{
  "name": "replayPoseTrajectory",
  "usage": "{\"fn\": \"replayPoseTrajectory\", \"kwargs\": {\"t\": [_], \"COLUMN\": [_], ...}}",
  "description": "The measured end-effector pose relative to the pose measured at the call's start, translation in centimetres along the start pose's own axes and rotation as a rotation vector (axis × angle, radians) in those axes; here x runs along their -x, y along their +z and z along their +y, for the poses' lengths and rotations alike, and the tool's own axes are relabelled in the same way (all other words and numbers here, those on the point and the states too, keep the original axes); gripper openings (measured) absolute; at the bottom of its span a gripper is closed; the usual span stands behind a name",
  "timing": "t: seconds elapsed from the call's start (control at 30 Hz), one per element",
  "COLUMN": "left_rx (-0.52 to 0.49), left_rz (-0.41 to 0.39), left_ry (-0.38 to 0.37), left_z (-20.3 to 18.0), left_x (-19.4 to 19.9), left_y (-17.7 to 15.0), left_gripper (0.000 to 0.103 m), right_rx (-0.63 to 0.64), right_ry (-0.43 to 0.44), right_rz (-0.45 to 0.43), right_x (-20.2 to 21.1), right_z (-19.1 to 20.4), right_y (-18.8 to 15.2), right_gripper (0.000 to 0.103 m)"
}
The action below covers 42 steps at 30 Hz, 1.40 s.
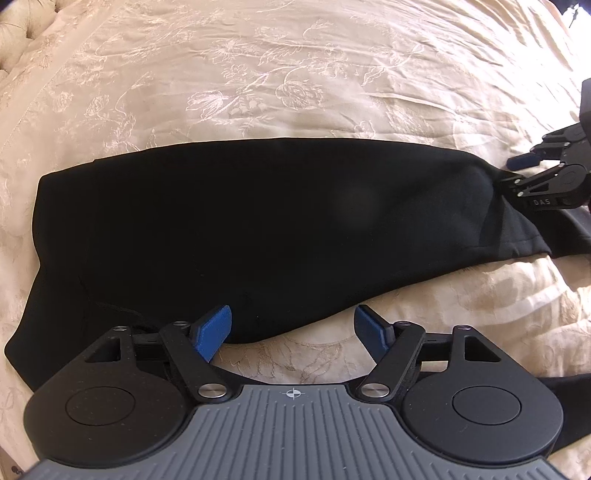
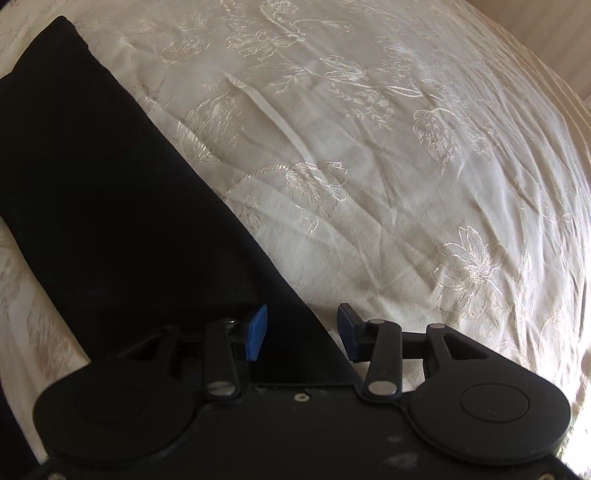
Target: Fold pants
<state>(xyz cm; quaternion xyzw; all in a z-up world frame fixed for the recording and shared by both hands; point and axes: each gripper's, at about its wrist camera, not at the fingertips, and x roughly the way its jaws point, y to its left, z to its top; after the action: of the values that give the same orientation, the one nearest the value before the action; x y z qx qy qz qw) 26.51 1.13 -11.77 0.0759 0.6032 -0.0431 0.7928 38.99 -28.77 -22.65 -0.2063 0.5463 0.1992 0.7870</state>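
Note:
Black pants (image 1: 258,229) lie flat and folded lengthwise across a cream embroidered bedspread (image 1: 295,74). My left gripper (image 1: 293,328) is open, its blue pads (image 1: 216,330) spread at the near edge of the pants, with nothing between them. My right gripper (image 1: 517,171) shows at the right end of the pants in the left wrist view. In the right wrist view the right gripper (image 2: 303,330) is open, its blue pads (image 2: 256,334) astride the pants' edge (image 2: 110,221).
The cream bedspread (image 2: 406,166) with raised flower stitching and soft wrinkles spreads around the pants. A tufted headboard (image 1: 18,26) shows at the far left. A strip of black cloth (image 1: 569,391) lies near the lower right.

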Motion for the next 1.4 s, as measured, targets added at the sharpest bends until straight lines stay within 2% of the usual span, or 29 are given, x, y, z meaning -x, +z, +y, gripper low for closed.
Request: {"fn": "replayPoseTrajectory", "kwargs": {"t": [0.03, 0.07, 0.1, 0.13, 0.2, 0.37, 0.47, 0.63, 0.77, 0.9, 1.07, 1.2, 1.23, 1.33, 1.4], "left_rx": [0.004, 0.009, 0.014, 0.019, 0.024, 0.042, 0.05, 0.078, 0.09, 0.081, 0.085, 0.082, 0.08, 0.093, 0.106], "left_rz": [0.003, 0.007, 0.01, 0.012, 0.017, 0.014, 0.0, -0.002, 0.034, 0.105, 0.166, 0.17, 0.169, 0.182, 0.174], "left_ry": [-0.001, -0.005, -0.009, -0.013, -0.019, -0.044, -0.068, -0.13, -0.156, -0.14, -0.119, -0.126, -0.124, -0.149, -0.175], "left_z": [0.1, 0.3, 0.4, 0.6, 0.9, 1.7, 1.9, 2.2, 2.2, 2.0, 1.8, 1.7, 1.7, 1.9, 2.2], "left_x": [0.0, -0.1, 0.0, 0.0, -0.1, 0.0, 0.2, -0.1, -1.7, -4.1, -5.4, -5.3, -5.3, -5.3, -5.1], "left_y": [0.0, 0.0, 0.0, 0.0, 0.2, 1.3, 2.3, 4.3, 5.6, 5.9, 5.1, 4.7, 4.7, 4.7, 4.6], "left_gripper": [0.073, 0.073, 0.073, 0.073, 0.073, 0.073, 0.073, 0.073, 0.073, 0.073, 0.073, 0.072, 0.069, 0.049, 0.015], "right_rx": [0.005, -0.005, -0.031, -0.062, -0.117, -0.132, -0.125, -0.12, -0.16, -0.226, -0.295, -0.326, -0.329, -0.34, -0.346], "right_ry": [0.014, 0.034, 0.079, 0.116, 0.148, 0.112, 0.094, 0.096, 0.099, 0.084, 0.058, 0.05, 0.049, 0.042, 0.034], "right_rz": [0.002, 0.008, 0.018, 0.034, 0.024, -0.061, -0.1, -0.108, -0.084, -0.066, -0.077, -0.091, -0.093, -0.102, -0.107], "right_x": [-0.2, -0.2, -0.2, -0.2, 0.6, 5.0, 8.4, 12.1, 12.6, 12.3, 12.1, 12.5, 12.6, 13.0, 13.2], "right_z": [-0.1, -0.4, -0.8, -1.1, -1.5, 0.3, 2.8, 8.2, 12.1, 14.5, 15.2, 14.9, 14.8, 14.8, 14.9], "right_y": [0.0, 0.1, 0.1, 0.1, -0.1, -1.3, -2.7, -6.3, -8.9, -10.6, -11.1, -11.1, -11.0, -11.1, -11.1], "right_gripper": [0.044, 0.036, 0.016, 0.006, 0.006, 0.006, 0.005, 0.006, 0.005, 0.005, 0.005, 0.005, 0.005, 0.005, 0.006]}}
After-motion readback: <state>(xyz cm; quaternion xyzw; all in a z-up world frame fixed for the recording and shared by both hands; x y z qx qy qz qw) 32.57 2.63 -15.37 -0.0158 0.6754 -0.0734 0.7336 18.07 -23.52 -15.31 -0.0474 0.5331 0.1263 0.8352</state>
